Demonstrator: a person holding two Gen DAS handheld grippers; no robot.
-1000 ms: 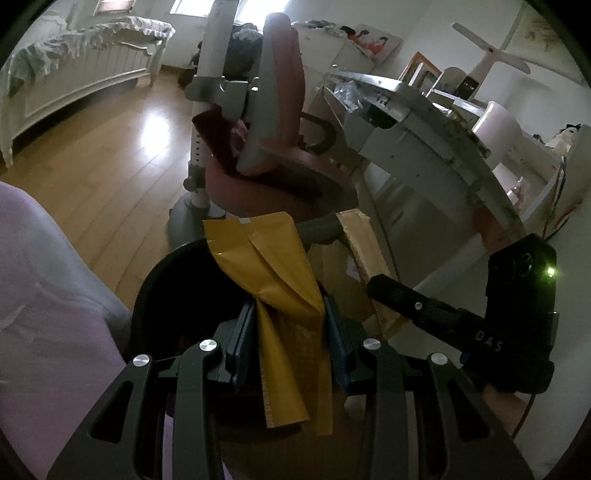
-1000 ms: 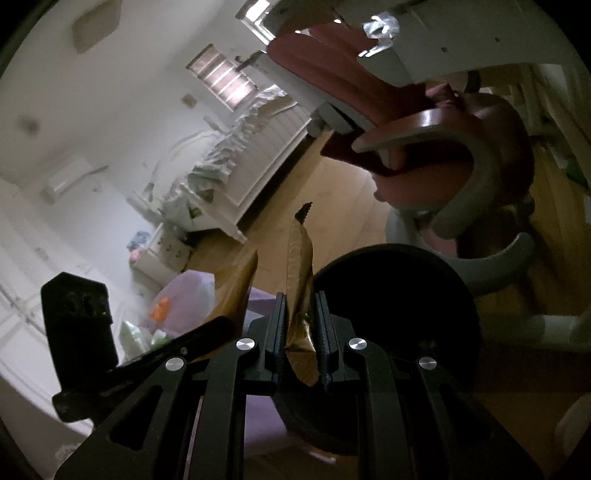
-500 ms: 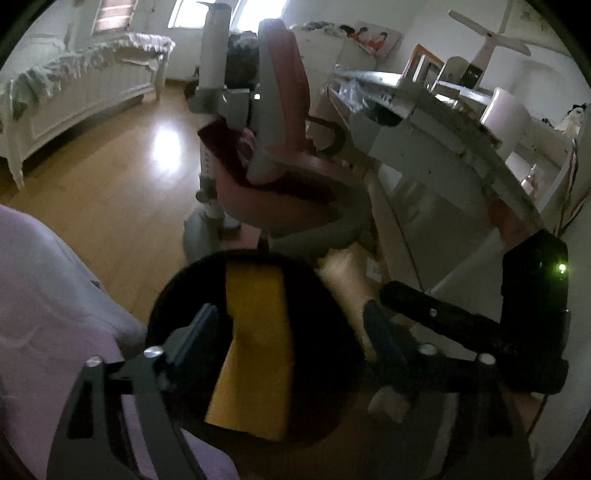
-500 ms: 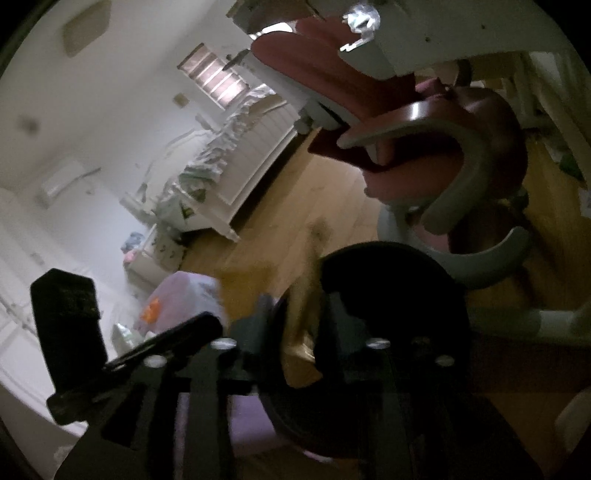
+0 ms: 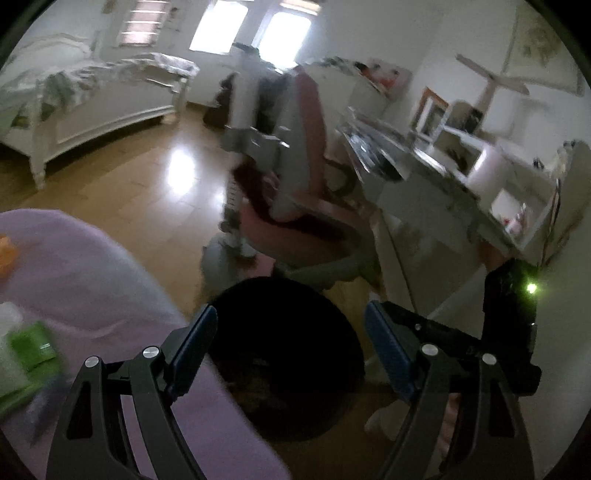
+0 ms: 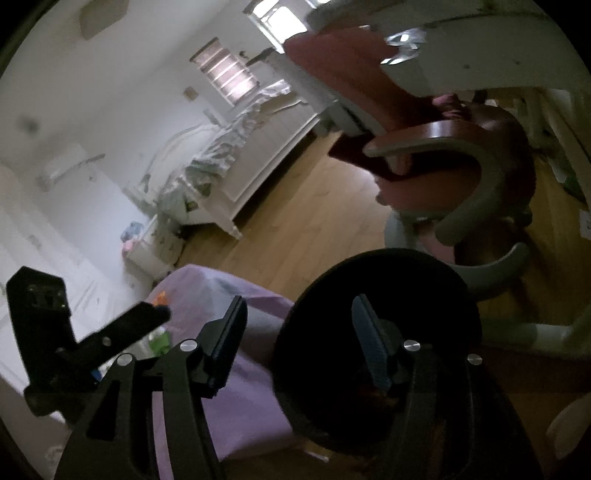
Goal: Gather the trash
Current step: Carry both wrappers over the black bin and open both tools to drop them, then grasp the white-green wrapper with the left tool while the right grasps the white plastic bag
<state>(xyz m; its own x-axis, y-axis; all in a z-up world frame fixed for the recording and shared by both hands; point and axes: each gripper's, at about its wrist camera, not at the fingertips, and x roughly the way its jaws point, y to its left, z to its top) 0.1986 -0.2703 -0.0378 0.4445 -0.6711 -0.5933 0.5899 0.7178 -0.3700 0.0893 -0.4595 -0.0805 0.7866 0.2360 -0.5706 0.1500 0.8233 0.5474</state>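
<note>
Both tongs hang over the bin with nothing between their pads. Left tongs [image 5: 291,341] stand wide; their jaws have just been opening, though they stopped widening a moment back. Right tongs [image 6: 299,341] are parted a bit less, and their jaws have just been opening too, right up to the last half second. From my left camera I see the right tongs' black body [image 5: 509,328] off to the right, a green light glowing on it; from my right camera the left tongs' body [image 6: 40,332] shows at the left edge.

Below the fingers sits the round black bin [image 5: 288,354], also seen from the right side [image 6: 376,332]. Its inside is very dark. Some brownish stuff [image 5: 258,384] lies low in it, but I cannot tell what it is.

Just beside the bin, on its left, a lilac cloth [image 5: 92,280] covers something low, with a green packet [image 5: 33,347] and a bit of orange [image 5: 7,251] on it.

Beyond the bin stands a pink chair [image 5: 303,192] with a grey base, pushed up near a white desk [image 5: 443,173] on the right. Wood floor [image 5: 147,192] runs back to a white bed [image 5: 92,107] under bright windows [image 5: 251,29]. This view is blurred.
</note>
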